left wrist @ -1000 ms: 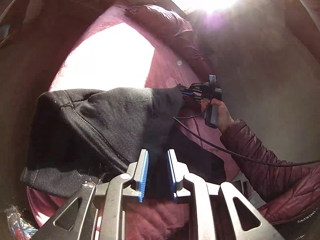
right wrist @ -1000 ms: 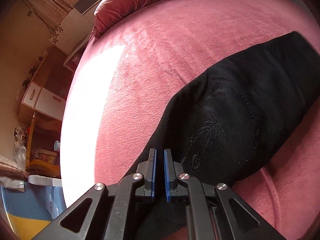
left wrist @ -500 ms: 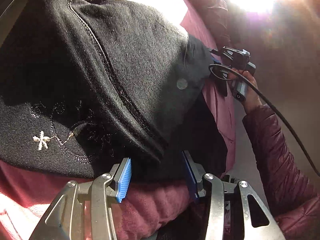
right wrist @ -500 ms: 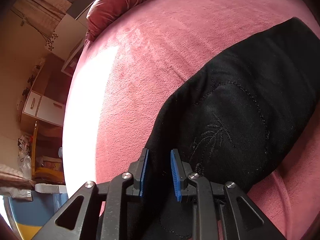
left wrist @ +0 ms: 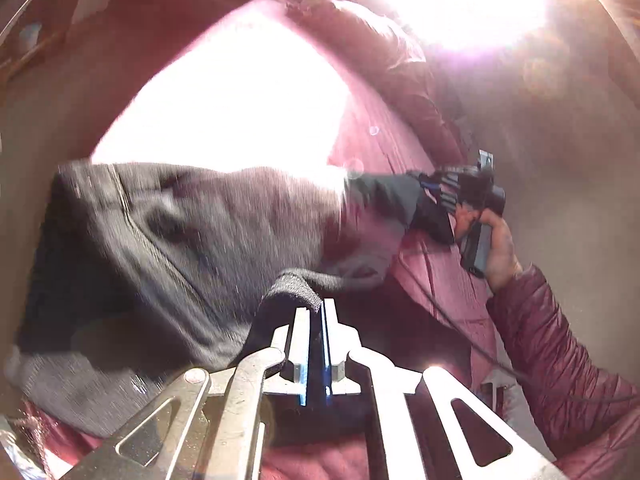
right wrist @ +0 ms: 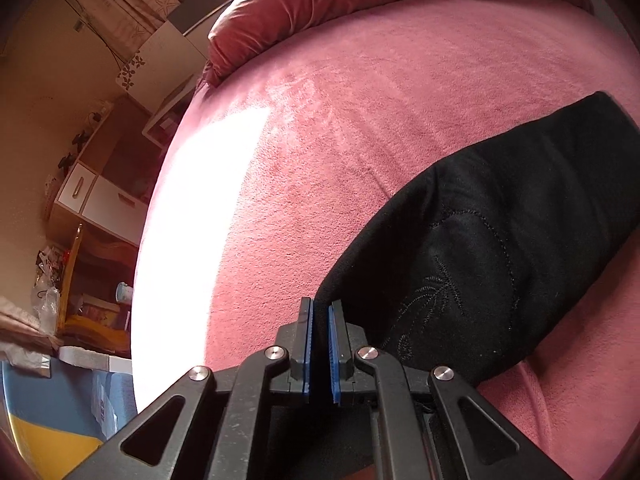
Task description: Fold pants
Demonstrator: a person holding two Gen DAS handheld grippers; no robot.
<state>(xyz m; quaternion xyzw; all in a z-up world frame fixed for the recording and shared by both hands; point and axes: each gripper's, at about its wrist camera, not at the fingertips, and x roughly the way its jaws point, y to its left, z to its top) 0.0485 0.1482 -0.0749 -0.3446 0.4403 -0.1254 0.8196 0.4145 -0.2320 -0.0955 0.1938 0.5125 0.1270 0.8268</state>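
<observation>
With each hand-held gripper, left (left wrist: pixel 316 312) and right (right wrist: pixel 320 312), having just closed, seemingly pinching the black pants (right wrist: pixel 500 248) on the bed (right wrist: pixel 360 100), lift both corners evenly and keep the edge taut.

The black pants (left wrist: pixel 168 248) are smeared by motion blur in the left wrist view, their stitching unreadable. Glare washes out much of the bed (left wrist: pixel 420 280) there. In the right wrist view the pants run off the right edge, and clutter on the shelves (right wrist: pixel 92 184) is too small to identify.
</observation>
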